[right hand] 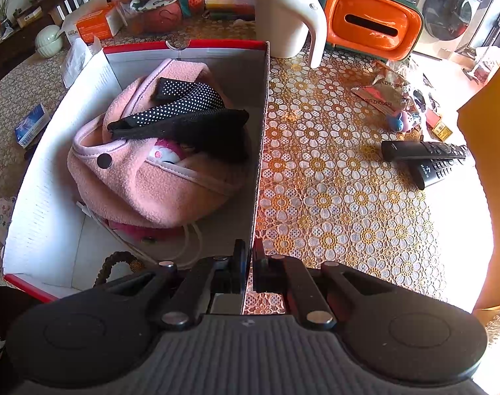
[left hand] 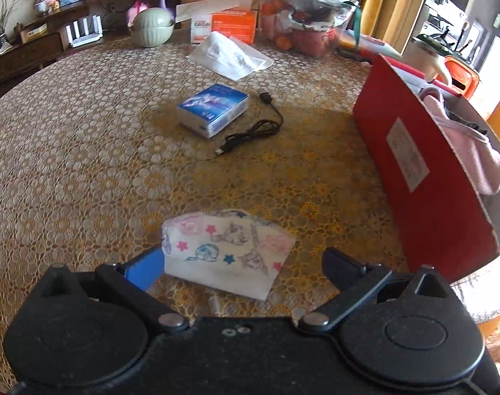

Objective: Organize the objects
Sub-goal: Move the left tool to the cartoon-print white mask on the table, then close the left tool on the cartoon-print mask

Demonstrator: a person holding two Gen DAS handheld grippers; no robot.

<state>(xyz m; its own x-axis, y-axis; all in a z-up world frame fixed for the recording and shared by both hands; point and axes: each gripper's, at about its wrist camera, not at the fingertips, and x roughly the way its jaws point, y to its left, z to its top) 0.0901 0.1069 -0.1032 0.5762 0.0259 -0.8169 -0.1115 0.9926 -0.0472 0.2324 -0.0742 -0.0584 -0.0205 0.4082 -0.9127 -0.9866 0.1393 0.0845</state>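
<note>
Red cardboard box (right hand: pixel 261 138) on a lace-covered worktop (left hand: pixel 85 151), right gripper (right hand: pixel 250 263) clamped on its wall.

The white-lined box holds a pink fleece bag (right hand: pixel 157 184) under a black dotted strap (right hand: pixel 184 105). The left gripper (left hand: pixel 246 263) hangs with jaws spread wide around a folded cartoon-print cloth (left hand: pixel 226 250), not pressing it. Farther off lie a blue tissue pack (left hand: pixel 213 108) and a black USB cable (left hand: pixel 253 131).

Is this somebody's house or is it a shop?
Most likely a home: a washing machine stands in the background, two TV remotes lie on the lace-covered table, and a shelf holds toys and ornaments.
</note>
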